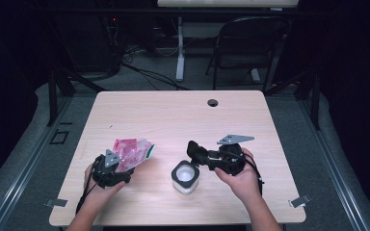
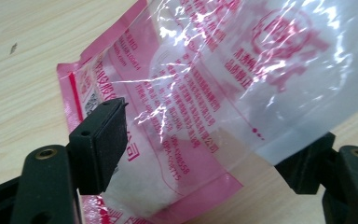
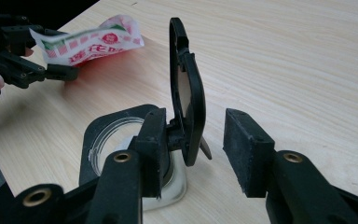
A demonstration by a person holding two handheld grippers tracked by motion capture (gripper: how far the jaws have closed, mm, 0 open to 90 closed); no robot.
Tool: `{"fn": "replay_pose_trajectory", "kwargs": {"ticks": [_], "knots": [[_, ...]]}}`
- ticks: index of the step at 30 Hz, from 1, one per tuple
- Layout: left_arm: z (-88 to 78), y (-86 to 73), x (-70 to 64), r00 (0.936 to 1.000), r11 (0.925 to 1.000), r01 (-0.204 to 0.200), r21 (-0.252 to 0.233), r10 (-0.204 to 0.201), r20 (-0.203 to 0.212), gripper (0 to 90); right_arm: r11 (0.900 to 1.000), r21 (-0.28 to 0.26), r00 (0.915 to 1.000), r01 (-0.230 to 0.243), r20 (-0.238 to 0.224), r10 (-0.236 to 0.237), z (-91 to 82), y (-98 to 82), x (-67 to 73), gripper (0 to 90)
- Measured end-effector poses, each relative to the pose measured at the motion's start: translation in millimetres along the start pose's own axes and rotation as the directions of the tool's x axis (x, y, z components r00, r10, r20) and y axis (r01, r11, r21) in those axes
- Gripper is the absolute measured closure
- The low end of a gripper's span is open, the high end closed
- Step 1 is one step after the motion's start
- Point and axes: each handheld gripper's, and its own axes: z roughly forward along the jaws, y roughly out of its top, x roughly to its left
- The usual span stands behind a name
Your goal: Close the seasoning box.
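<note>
**Pink pouch and flip-lid jar on the table**

The pink pouch (image 1: 131, 153) sits left of centre, clamped between the jaws of the left gripper (image 1: 120, 169). The right gripper (image 3: 193, 144) is spread wide — its jaws straddle the upright black lid (image 3: 185, 88) of the clear jar (image 1: 186, 177), hinged open.

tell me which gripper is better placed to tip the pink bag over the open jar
Left. The left gripper already has the pink bag between its jaws; the right gripper sits at the jar lid.
</note>
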Motion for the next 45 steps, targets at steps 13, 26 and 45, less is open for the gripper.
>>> {"fn": "replay_pose_trajectory", "kwargs": {"ticks": [13,26,45], "knots": [[-1.6,3.2,-23.4,0.9975,0.9978,-0.065,0.003,0.065,0.027,29.9,1.000,0.001,0.9996,0.027,0.000,-0.027,1.9,2.4,2.7,79.8],[-0.7,6.1,-36.2,0.9934,0.9949,-0.101,0.002,0.101,0.055,30.7,0.998,0.003,0.9971,0.071,0.028,-0.071,0.4,2.9,7.2,85.5],[-4.4,16.1,-53.5,0.9871,0.9922,-0.121,-0.027,0.124,0.102,31.3,0.988,0.015,0.9868,0.155,0.044,-0.156,1.1,3.0,29.0,80.8]]}}
